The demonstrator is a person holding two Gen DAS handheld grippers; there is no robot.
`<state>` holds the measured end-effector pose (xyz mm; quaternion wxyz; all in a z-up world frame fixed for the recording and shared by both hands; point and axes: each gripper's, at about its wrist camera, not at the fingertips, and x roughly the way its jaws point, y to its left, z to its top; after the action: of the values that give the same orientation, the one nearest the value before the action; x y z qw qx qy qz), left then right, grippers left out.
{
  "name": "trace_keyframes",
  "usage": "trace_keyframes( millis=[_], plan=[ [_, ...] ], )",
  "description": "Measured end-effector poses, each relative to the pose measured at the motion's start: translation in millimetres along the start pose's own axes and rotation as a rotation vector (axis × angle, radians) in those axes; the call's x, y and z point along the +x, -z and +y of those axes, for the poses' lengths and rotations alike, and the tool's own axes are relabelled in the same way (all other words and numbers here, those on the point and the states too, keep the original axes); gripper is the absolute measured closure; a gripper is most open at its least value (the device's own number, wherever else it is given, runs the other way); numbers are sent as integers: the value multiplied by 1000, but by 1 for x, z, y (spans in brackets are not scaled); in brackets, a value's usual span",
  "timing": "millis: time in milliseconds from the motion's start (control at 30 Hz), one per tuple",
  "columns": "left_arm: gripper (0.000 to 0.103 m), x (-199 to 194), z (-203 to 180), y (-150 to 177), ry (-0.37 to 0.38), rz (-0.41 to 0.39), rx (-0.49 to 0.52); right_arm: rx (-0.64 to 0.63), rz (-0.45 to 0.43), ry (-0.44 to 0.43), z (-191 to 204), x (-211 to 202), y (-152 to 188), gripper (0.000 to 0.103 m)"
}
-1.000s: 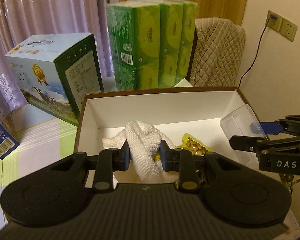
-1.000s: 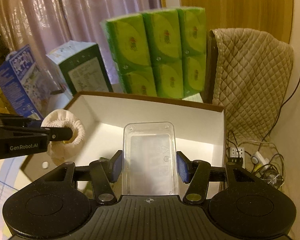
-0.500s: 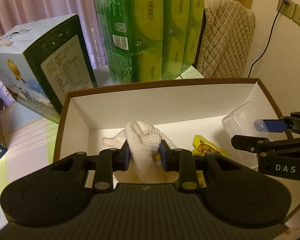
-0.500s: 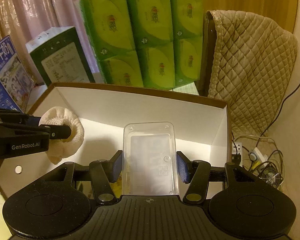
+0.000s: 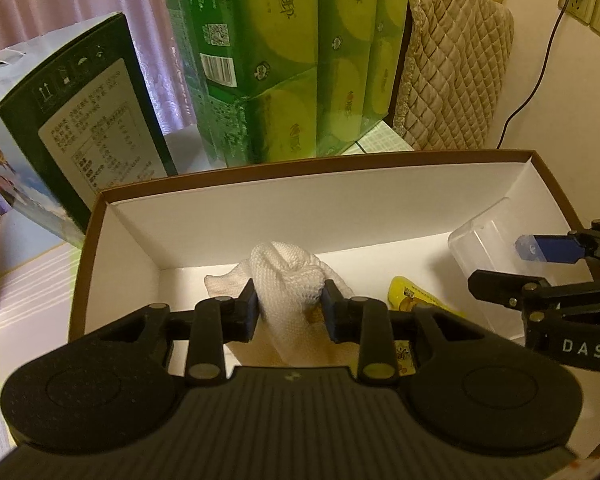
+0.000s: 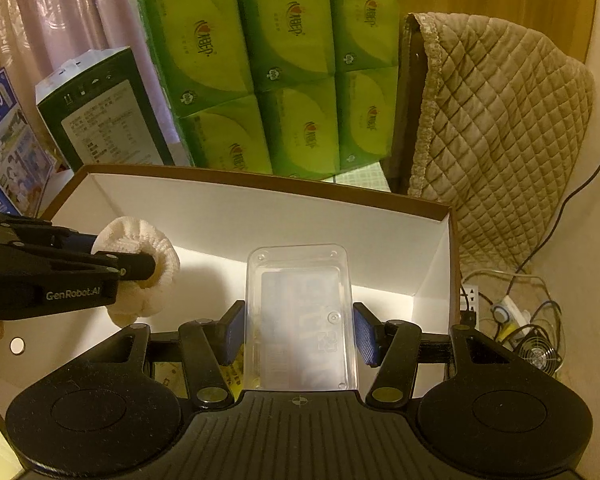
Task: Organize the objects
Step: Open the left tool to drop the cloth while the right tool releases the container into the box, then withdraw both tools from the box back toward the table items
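A brown cardboard box with a white inside (image 5: 300, 208) (image 6: 260, 216) lies open in front of both grippers. My left gripper (image 5: 288, 308) is shut on a white knitted cloth (image 5: 284, 280) (image 6: 140, 264), held just above the box floor on the left side. My right gripper (image 6: 298, 332) is shut on a clear plastic container (image 6: 300, 312) (image 5: 488, 240), held inside the box at its right side. A yellow snack packet (image 5: 416, 304) lies on the box floor between them, partly hidden by the left gripper.
Behind the box stands a green stack of tissue packs (image 5: 300, 60) (image 6: 268, 64). A green and white carton (image 5: 68, 128) is at the back left, a blue carton (image 6: 4, 144) beyond it. A quilted cover (image 6: 500, 128) and floor cables (image 6: 520, 320) are to the right.
Both grippers have moved forward and lower into the box, each keeping hold of its object. The box and the tissue packs appear larger and closer.
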<state>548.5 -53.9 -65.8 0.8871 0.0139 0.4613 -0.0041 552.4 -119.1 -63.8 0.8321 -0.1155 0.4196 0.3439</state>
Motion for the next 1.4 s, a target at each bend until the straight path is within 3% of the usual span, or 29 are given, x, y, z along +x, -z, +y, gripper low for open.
trace_keyframes(
  millis=[133, 300, 433, 633, 700, 900, 967, 1033, 1400],
  plan=[
    [69, 3, -1, 0, 1, -1, -1, 3, -2, 2, -1, 0, -1, 51],
    [49, 0, -2, -3, -11, -17, 11, 5, -5, 6, -1, 0, -2, 51],
    [47, -3, -2, -5, -11, -21, 15, 7, -12, 12, -1, -1, -3, 51],
    [36, -10, 0, -4, -16, -34, 15, 12, -39, 13, -2, -4, -5, 51],
    [27, -13, 2, -3, -18, -39, 9, 27, -61, 24, -3, -6, -6, 51],
    [20, -23, 6, -1, -18, -55, -4, 71, -131, 11, -6, -15, -9, 46],
    [19, -27, 7, 1, -18, -60, -7, 70, -151, 18, -5, -19, -10, 35],
    [18, -30, 8, 2, -18, -64, -8, 68, -166, 22, -3, -23, -9, 31],
    [14, -59, 10, 13, -5, -84, -28, 100, -147, -3, 0, -51, 7, 28]
  ],
)
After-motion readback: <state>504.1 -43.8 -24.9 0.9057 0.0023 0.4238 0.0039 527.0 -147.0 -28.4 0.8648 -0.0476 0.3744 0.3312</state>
